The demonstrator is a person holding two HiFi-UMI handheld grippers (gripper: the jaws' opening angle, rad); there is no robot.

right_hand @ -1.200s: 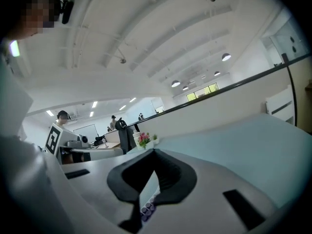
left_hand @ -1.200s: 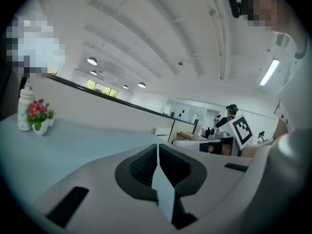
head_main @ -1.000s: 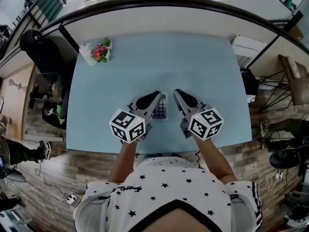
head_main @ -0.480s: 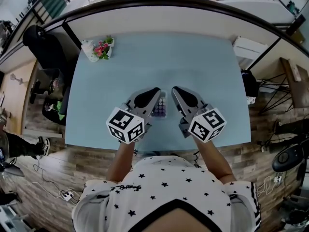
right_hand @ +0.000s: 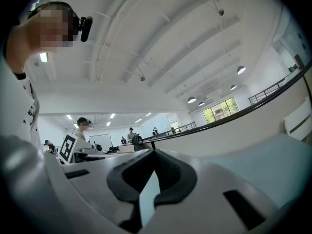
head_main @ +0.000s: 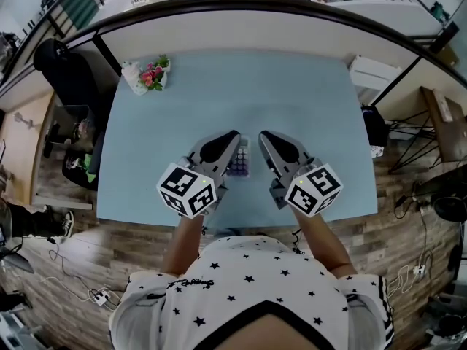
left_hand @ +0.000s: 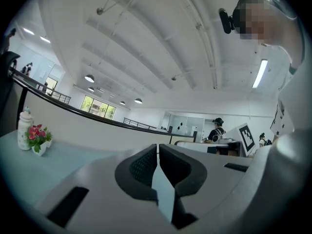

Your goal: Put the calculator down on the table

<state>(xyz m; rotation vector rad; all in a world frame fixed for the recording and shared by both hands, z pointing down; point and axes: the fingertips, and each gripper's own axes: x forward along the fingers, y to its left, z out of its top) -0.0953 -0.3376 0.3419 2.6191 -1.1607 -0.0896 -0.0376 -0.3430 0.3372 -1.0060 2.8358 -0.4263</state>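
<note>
The calculator (head_main: 240, 159), small with purple-grey keys, lies flat on the light blue table (head_main: 292, 93) near its front edge. My left gripper (head_main: 232, 135) hovers just left of it and my right gripper (head_main: 264, 135) just right of it, both pointing away from me. Parts of the calculator are hidden under the two gripper bodies. In the left gripper view the jaws (left_hand: 158, 147) are pressed together with nothing between them. The right gripper view shows the same for its jaws (right_hand: 154, 152): shut and empty.
A small vase of pink flowers (head_main: 149, 75) stands at the table's far left corner, also seen in the left gripper view (left_hand: 35, 135). A white box (head_main: 376, 71) sits off the table's right side. A black chair (head_main: 62, 71) stands to the left.
Both grippers have risen a little above the table. The calculator stays lying between them. The jaws stay shut.
</note>
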